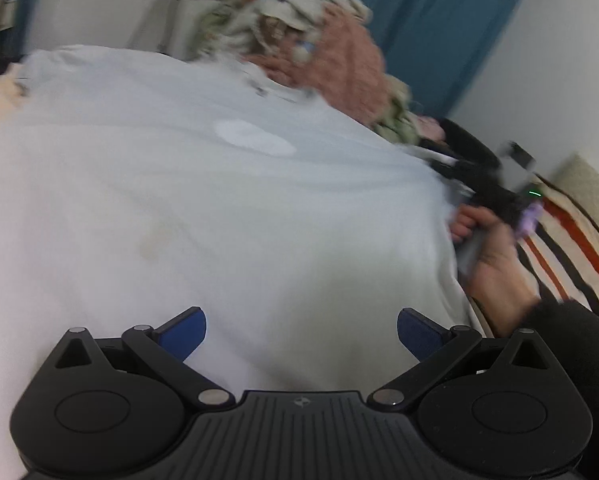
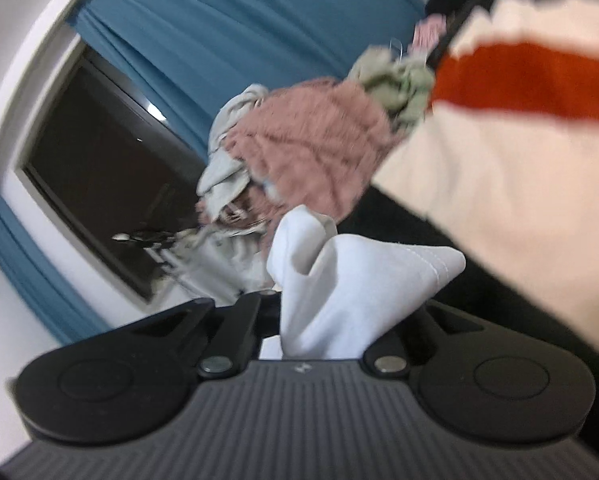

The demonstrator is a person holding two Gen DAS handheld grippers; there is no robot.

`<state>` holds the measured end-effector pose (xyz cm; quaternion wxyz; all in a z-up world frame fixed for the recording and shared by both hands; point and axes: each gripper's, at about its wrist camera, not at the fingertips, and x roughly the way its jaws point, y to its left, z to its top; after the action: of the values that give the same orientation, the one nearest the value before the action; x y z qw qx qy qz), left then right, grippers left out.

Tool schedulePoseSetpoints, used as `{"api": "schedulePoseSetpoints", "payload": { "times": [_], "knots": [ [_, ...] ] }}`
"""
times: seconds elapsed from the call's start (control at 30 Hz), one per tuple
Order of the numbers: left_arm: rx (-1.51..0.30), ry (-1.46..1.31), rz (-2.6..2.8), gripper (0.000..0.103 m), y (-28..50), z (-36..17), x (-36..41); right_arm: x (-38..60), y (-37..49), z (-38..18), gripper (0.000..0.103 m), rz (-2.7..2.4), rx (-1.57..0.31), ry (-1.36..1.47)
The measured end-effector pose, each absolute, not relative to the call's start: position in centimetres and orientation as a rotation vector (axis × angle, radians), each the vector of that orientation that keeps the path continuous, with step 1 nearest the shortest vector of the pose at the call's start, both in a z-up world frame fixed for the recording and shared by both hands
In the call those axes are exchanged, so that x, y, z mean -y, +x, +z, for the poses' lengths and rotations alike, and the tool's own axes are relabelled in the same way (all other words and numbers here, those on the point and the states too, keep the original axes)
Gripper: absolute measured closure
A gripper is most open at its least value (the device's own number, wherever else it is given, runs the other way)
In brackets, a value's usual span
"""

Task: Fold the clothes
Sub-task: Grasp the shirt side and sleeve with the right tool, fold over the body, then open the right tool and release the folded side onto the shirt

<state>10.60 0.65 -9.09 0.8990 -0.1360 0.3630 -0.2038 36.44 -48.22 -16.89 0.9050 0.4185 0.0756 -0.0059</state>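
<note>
Pinching a corner of the white garment (image 2: 339,280) low in its view, the right gripper (image 2: 331,332) is nearer that right edge, while the released left gripper (image 1: 301,338) hovers over cloth spreading up-frame across the bed (image 1: 571,248).

White cloth (image 2: 339,292) hides the right tongs' (image 2: 323,320) tips; clothes pile (image 1: 299,36) blurred.

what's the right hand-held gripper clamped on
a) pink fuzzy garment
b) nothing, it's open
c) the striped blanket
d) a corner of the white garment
d: in the right wrist view the right hand-held gripper is shut on a bunched corner of the white garment, while the pink fuzzy garment lies behind in the pile.
</note>
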Motion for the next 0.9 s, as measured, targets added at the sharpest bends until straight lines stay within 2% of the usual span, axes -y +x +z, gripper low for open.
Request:
{"api": "schedulePoseSetpoints", "payload": {
  "times": [0.13,0.33,0.47,0.6,0.77,0.87,0.9],
  "knots": [
    [-0.687,-0.337,-0.350,0.000,10.4,-7.3,-2.9,45.8,34.8,-11.9,0.091,-0.099,-0.149,0.743],
    [-0.598,-0.331,-0.278,0.000,8.8,-4.5,-6.4,36.4,37.4,-4.4,0.091,-0.214,-0.216,0.362],
    [-0.580,-0.324,-0.213,0.000,8.9,-3.7,-9.3,27.0,39.7,-3.1,0.090,-0.231,-0.266,0.052],
    [-0.595,-0.403,-0.159,0.000,10.8,-4.6,-12.6,18.4,42.4,-5.8,0.090,-0.195,-0.356,-0.109],
    [-0.607,-0.415,-0.105,0.000,13.1,-6.7,-15.1,11.6,45.6,-11.7,0.088,-0.169,-0.456,-0.223],
    [-0.624,-0.423,-0.094,0.000,15.0,-7.8,-15.6,10.8,46.5,-13.5,0.074,-0.137,-0.513,-0.164],
    [-0.630,-0.426,-0.095,0.000,15.3,-8.1,-15.7,10.8,46.6,-13.6,0.053,-0.116,-0.523,-0.136]
  ]
}}
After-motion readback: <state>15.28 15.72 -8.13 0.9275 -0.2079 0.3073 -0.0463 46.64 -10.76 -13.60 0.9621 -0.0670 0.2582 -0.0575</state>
